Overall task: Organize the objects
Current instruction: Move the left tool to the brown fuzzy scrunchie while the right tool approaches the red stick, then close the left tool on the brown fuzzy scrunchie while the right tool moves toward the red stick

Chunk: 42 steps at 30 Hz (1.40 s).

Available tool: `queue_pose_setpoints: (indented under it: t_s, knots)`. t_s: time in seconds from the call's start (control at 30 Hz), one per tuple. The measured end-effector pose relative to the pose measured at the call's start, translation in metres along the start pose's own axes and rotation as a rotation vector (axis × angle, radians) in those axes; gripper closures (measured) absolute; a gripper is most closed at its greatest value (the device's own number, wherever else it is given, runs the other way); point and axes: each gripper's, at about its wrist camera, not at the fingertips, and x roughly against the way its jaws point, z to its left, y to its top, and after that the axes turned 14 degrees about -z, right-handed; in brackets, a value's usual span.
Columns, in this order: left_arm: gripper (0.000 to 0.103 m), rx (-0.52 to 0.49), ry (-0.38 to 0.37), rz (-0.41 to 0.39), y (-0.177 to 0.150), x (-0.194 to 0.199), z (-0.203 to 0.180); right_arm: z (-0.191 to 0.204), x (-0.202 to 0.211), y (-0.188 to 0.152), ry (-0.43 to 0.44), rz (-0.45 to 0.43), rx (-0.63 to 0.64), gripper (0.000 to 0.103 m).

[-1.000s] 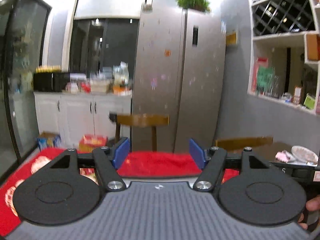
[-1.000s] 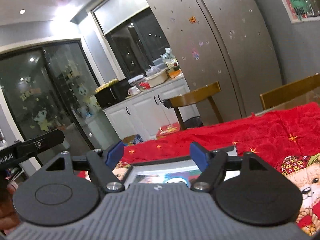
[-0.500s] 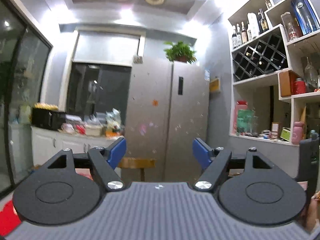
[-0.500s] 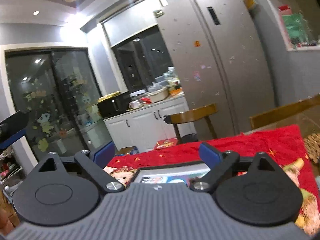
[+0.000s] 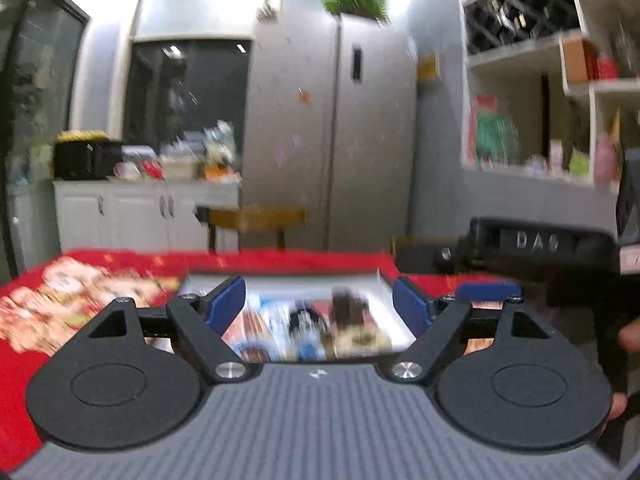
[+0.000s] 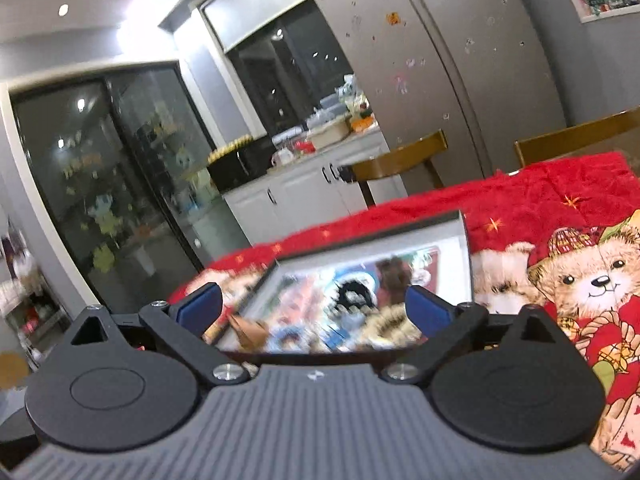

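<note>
While the blur smears its contents, we can make out the tray (image 5: 384,284), a pale-rimmed rectangular tray lying flat on the red blanket (image 5: 36,364), with a jumble of small colourful objects (image 6: 352,300) inside that we cannot tell apart. It sits right in front of both tools. Our left gripper (image 5: 318,306) hangs over the tray's near edge, its blue pads (image 5: 226,304) spread wide, and they have just been opening; nothing is pinched between them, only the tray seen beyond. Our right gripper (image 6: 316,312) is the same story from the other side: jaws just been opening, now gaping, blue fingertips (image 6: 426,314) clear of everything, the tray framed in the gap. In the left view the right tool's black body shows at the right edge, beside the tray. The blanket carries a teddy bear print (image 6: 596,280) just right of the tray. Beyond the table stand wooden chairs (image 6: 396,160), white cabinets (image 5: 132,212) with a cluttered counter, a tall grey fridge (image 5: 360,140) and open shelves (image 5: 552,80).
</note>
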Motion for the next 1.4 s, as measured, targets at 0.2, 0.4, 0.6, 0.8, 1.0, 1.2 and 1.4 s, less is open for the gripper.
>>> queue_pose_setpoints:
  t_s: [0.2, 0.4, 0.6, 0.8, 1.0, 1.2, 1.4]
  knots:
    - [0.019, 0.013, -0.009, 0.136, -0.05, -0.026, 0.013, -0.012, -0.017, -0.028, -0.031, 0.067, 0.064, 0.001]
    - [0.019, -0.046, -0.009, 0.221, -0.076, -0.049, 0.009, -0.024, -0.029, -0.043, -0.048, 0.167, 0.065, 0.001]
    - [0.019, -0.015, -0.003, 0.257, -0.078, -0.065, 0.014, -0.023, -0.035, -0.051, -0.059, 0.207, 0.084, 0.001]
    - [0.033, 0.002, -0.017, 0.349, -0.084, -0.086, 0.016, -0.027, -0.042, -0.057, -0.072, 0.242, 0.061, 0.001]
    - [0.059, 0.031, 0.007, 0.372, -0.087, -0.087, 0.024, -0.023, -0.043, -0.06, -0.068, 0.245, 0.079, 0.001]
    - [0.059, 0.012, 0.035, 0.354, -0.084, -0.074, 0.024, -0.012, -0.046, -0.066, -0.06, 0.254, 0.152, 0.001]
    - [0.059, 0.024, 0.078, 0.336, -0.082, -0.044, 0.028, -0.008, -0.049, -0.068, -0.056, 0.265, 0.186, 0.001]
